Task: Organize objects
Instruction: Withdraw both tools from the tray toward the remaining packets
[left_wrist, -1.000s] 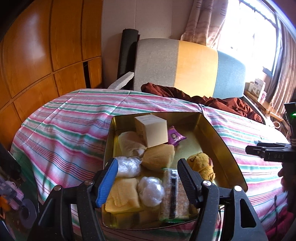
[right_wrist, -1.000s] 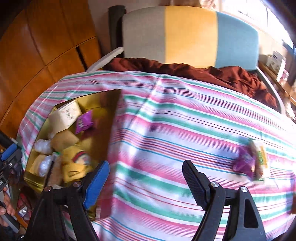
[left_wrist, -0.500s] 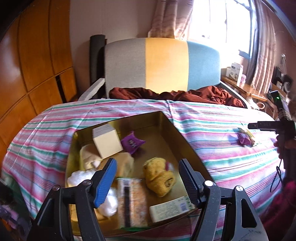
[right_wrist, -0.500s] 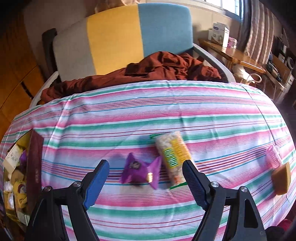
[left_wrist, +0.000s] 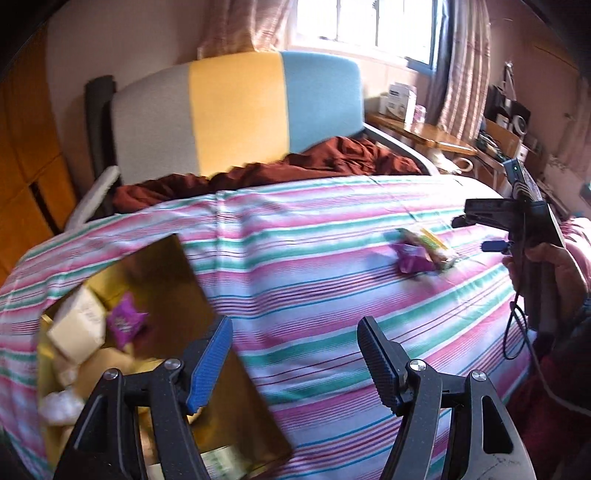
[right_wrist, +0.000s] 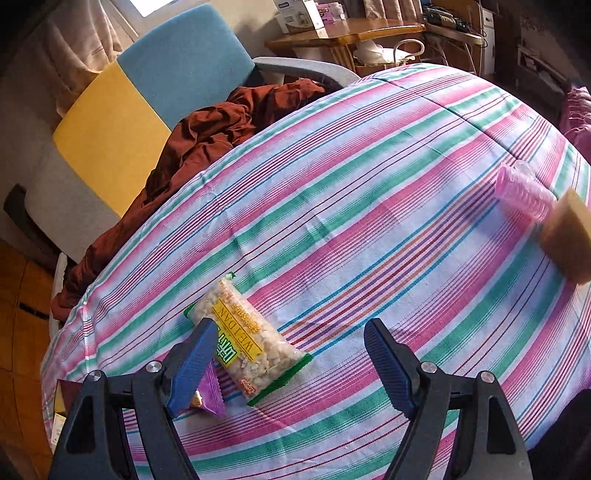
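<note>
A gold tin box (left_wrist: 173, 280) sits at the left on the striped cloth (left_wrist: 332, 288); a cream carton (left_wrist: 77, 328), a purple packet (left_wrist: 125, 321) and other snacks lie in it. My left gripper (left_wrist: 295, 354) hangs open and empty over the box's right wall. Farther right lie a second purple packet (left_wrist: 412, 258) and a clear snack bag (left_wrist: 432, 245). My right gripper (right_wrist: 291, 358) is open just above that snack bag (right_wrist: 247, 343); its left finger covers part of the purple packet (right_wrist: 208, 398). It also shows in the left wrist view as the right gripper (left_wrist: 476, 232), held by a hand (left_wrist: 554, 273).
A pink ribbed container (right_wrist: 524, 195) and a tan block (right_wrist: 569, 236) lie near the cloth's right edge. Behind the table stands a grey, yellow and blue chair (left_wrist: 236, 110) with brown fabric (left_wrist: 332, 158) on it. A wooden side table (right_wrist: 343, 33) holds boxes.
Both views swung right. My left gripper left the box's inside for its right wall. My right gripper rolled and came down over the snack bag and purple packet.
</note>
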